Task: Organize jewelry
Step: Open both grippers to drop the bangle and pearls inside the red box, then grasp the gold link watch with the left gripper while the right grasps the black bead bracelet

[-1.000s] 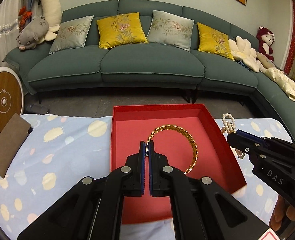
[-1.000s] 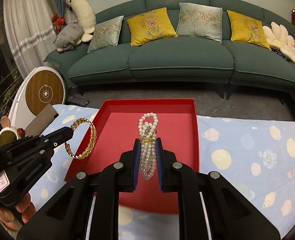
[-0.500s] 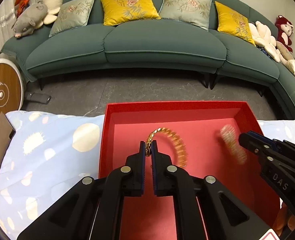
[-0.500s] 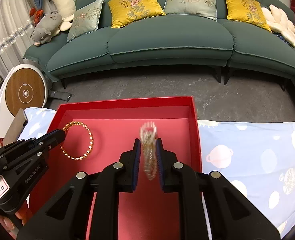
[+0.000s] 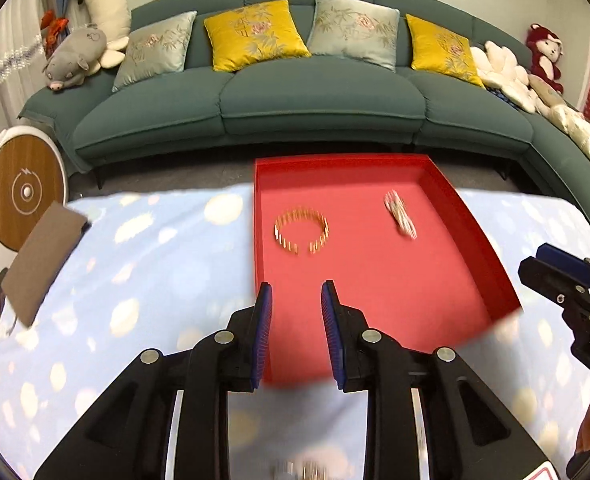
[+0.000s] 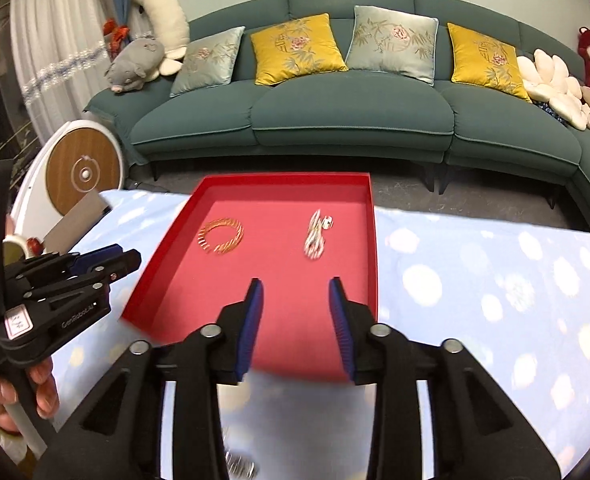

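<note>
A red tray [image 5: 483, 236] [image 6: 371, 240] sits on the blue patterned cloth. A gold bangle [image 5: 301, 232] [image 6: 221, 236] lies in its left half. A pearl bracelet [image 5: 399, 214] [image 6: 315, 234] lies in its right half, blurred. My left gripper [image 5: 295, 292] is open and empty above the tray's near left edge; it also shows in the right wrist view [image 6: 111, 262]. My right gripper [image 6: 295, 286] is open and empty above the tray's near end; it also shows in the left wrist view [image 5: 543, 258].
A green sofa [image 5: 319, 100] with cushions stands behind the table. A brown card [image 5: 43, 256] lies at the cloth's left edge beside a round white and wood device [image 5: 23, 192]. A small blurred item [image 6: 239, 466] lies on the cloth below the right gripper.
Both grippers opened and let go: the gold bangle and the pearl bracelet now lie in the tray. Both grippers pulled back toward the near end of the tray.
</note>
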`<state>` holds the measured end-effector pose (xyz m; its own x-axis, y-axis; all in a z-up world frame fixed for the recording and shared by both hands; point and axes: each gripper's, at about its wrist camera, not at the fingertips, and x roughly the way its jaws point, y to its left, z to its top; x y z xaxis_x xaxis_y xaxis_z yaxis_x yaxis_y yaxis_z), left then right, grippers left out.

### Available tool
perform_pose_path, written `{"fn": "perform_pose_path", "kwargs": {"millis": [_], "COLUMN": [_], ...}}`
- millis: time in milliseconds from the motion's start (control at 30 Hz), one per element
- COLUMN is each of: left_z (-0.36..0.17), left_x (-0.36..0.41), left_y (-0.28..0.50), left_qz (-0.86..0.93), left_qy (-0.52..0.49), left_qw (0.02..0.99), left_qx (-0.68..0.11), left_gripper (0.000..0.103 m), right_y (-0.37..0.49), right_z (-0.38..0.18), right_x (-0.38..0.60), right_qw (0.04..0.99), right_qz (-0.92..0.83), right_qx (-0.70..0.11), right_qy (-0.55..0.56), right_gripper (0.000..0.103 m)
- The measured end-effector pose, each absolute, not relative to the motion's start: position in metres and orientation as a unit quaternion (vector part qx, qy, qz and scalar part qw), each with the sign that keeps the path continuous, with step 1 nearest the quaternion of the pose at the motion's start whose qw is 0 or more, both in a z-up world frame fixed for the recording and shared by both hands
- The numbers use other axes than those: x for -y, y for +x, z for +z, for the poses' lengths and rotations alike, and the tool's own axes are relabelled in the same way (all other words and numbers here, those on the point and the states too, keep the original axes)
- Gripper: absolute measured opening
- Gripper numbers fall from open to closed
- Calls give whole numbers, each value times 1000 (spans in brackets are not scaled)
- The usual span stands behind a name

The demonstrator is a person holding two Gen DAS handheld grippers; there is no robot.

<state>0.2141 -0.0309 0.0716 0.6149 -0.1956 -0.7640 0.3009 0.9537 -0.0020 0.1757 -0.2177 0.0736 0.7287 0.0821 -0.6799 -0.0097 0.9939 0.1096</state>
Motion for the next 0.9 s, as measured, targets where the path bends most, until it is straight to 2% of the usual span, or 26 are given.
{"fn": "perform_pose_path", "kwargs": {"millis": [133, 300, 333, 367, 400, 533, 600, 667, 833, 900], "left_z": [68, 45, 38, 30, 22, -4, -7, -11, -19, -20], "left_x": [4, -21, -23, -24, -25, -15, -9, -5, -1, 3], "left_y": [161, 108, 100, 94, 89, 84, 82, 83, 87, 87], "left_qz": [-138, -125, -125, -126, -123, -144, -144, -147, -145, -144], "left_qy": [54, 40, 38, 34, 32, 42, 55, 57, 65, 75], "left_qw": [892, 888, 888, 887, 887, 869, 873, 872, 871, 872], "left_qx": [-428, -441, -442, -443, -445, -472, -462, -463, -465, -461], "left_gripper": [25, 26, 27, 34, 42, 42, 46, 49, 49, 44], "right_y": [110, 47, 43, 36, 34, 45, 47, 50, 51, 49], "right_z": [76, 48, 44, 39, 36, 27, 22, 19, 12, 8], "right_x": [202, 192, 192, 192, 191, 187, 187, 186, 193, 198], "right_qw": [933, 927, 924, 922, 921, 919, 917, 917, 912, 908], "right_qz": [27, 19, 20, 21, 22, 22, 29, 26, 20, 16], "right_qx": [-357, -371, -376, -380, -383, -390, -392, -394, -403, -411], "right_qy": [40, 57, 64, 70, 70, 58, 62, 61, 73, 80], "right_gripper": [37, 39, 39, 40, 40, 41, 51, 54, 54, 54]}}
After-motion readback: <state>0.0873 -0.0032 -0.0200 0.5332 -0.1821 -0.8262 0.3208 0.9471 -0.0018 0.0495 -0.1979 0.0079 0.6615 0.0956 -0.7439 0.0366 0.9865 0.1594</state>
